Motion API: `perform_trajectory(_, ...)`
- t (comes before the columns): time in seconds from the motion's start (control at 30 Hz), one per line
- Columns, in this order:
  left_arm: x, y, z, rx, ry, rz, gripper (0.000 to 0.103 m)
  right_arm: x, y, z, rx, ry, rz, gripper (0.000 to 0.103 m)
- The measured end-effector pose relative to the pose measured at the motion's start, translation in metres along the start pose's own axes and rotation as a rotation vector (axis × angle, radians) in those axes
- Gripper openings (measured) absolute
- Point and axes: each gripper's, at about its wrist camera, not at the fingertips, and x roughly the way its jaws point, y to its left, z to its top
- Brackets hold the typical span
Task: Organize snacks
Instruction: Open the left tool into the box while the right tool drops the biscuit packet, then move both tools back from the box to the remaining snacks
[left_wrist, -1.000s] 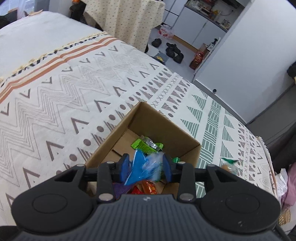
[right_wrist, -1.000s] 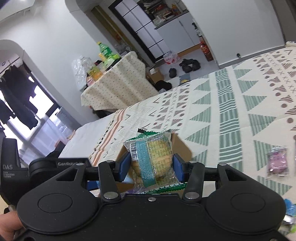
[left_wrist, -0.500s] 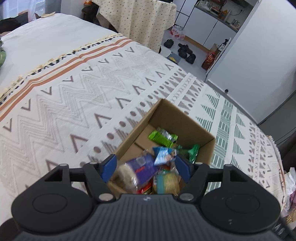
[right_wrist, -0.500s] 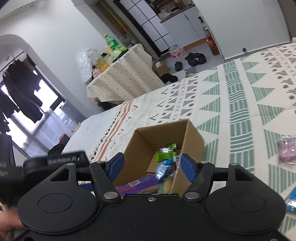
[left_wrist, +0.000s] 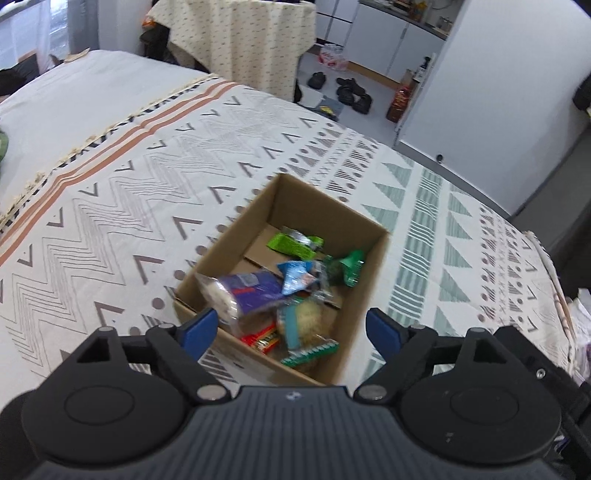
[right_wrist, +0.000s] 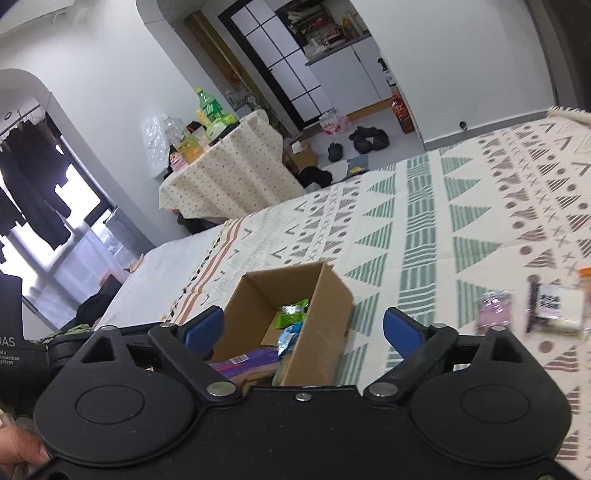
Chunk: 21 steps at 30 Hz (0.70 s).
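Observation:
An open cardboard box stands on the patterned bed cover and holds several snack packets: a purple one, a blue one, a green one and a round cake in a clear wrapper. My left gripper is open and empty above the box's near edge. The box also shows in the right wrist view. My right gripper is open and empty just above it. A pink packet and a white packet lie on the cover to the right.
The bed cover stretches wide around the box. Beyond the bed's far edge stand a cloth-draped table with bottles, shoes on the floor and white cabinets.
Both grippers have opened and dropped their packets into the box: the left let go of the blue packet, the right of the wrapped cake. Both have since pulled back and opened wider.

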Motion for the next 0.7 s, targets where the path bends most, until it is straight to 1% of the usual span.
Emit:
perform_trajectory(0.17, -0.009, -0.023, -0.012, 0.04, -0.019, -0.007, 0.094, -0.022, -0.014, 0.007, 0.022, -0.022, -0.019, 0.097)
perform_trajectory(0.4, -0.015, -0.049, -0.028, 0.065, -0.023, -0.026, 0.097, -0.041, -0.035, 0.013, 0.03, -0.011, -0.045, 0.099)
perform_trajectory(0.5, -0.017, -0.059, -0.033, 0.073, -0.033, -0.033, 0.103, -0.049, -0.043, 0.014, 0.025, -0.004, -0.047, 0.102)
perform_trajectory(0.7, -0.016, -0.079, -0.045, 0.092, -0.028, -0.044, 0.103, -0.069, -0.062, 0.017, 0.029, -0.021, -0.042, 0.103)
